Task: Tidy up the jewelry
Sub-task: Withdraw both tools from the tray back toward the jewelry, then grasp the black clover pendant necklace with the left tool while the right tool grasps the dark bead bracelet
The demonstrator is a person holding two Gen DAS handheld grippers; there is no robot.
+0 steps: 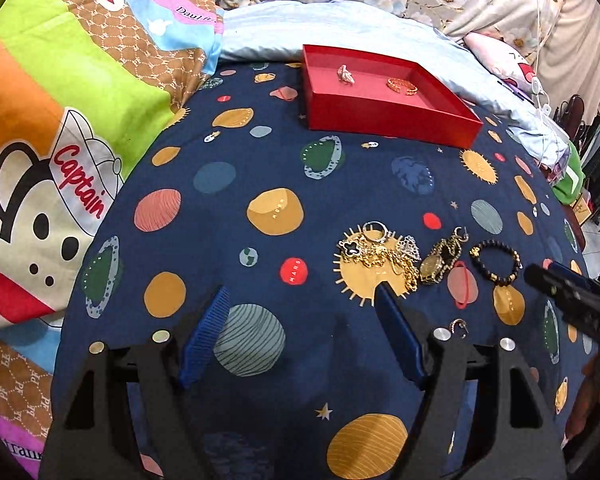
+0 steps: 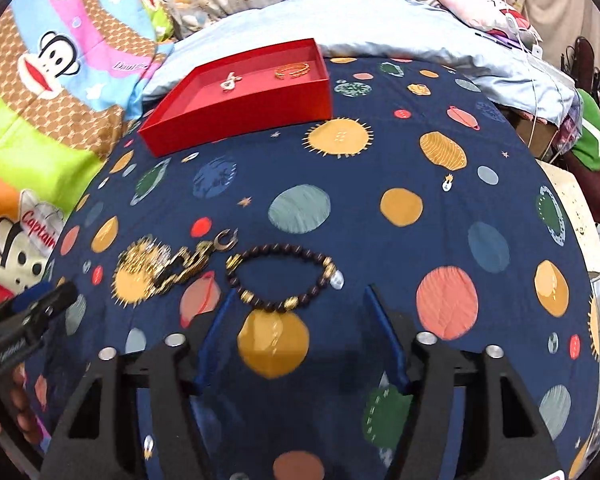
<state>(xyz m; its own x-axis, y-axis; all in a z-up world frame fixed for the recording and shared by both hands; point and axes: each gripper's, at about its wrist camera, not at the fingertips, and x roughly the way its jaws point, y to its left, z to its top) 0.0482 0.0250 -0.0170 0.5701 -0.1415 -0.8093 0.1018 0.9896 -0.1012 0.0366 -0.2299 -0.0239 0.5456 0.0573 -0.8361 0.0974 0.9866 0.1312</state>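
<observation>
A red tray [image 1: 392,122] [image 2: 240,118] lies at the far side of the planet-print bed cover. It holds a silver piece [image 1: 346,74] [image 2: 230,81] and a gold bracelet [image 1: 401,85] [image 2: 292,70]. A pile of gold chains and rings [image 1: 380,254] [image 2: 152,266], a gold watch [image 1: 440,260] and a dark bead bracelet [image 1: 496,260] [image 2: 280,276] lie on the cover. My left gripper [image 1: 302,294] is open and empty, just left of the pile. My right gripper [image 2: 298,294] is open and empty, its fingers on either side of the bead bracelet's near edge.
A small ring [image 1: 458,326] lies by the left gripper's right finger. A cartoon monkey blanket [image 1: 60,140] is bunched on the left. A light blue pillow [image 1: 340,28] lies behind the tray. The bed edge drops off on the right [image 2: 580,240].
</observation>
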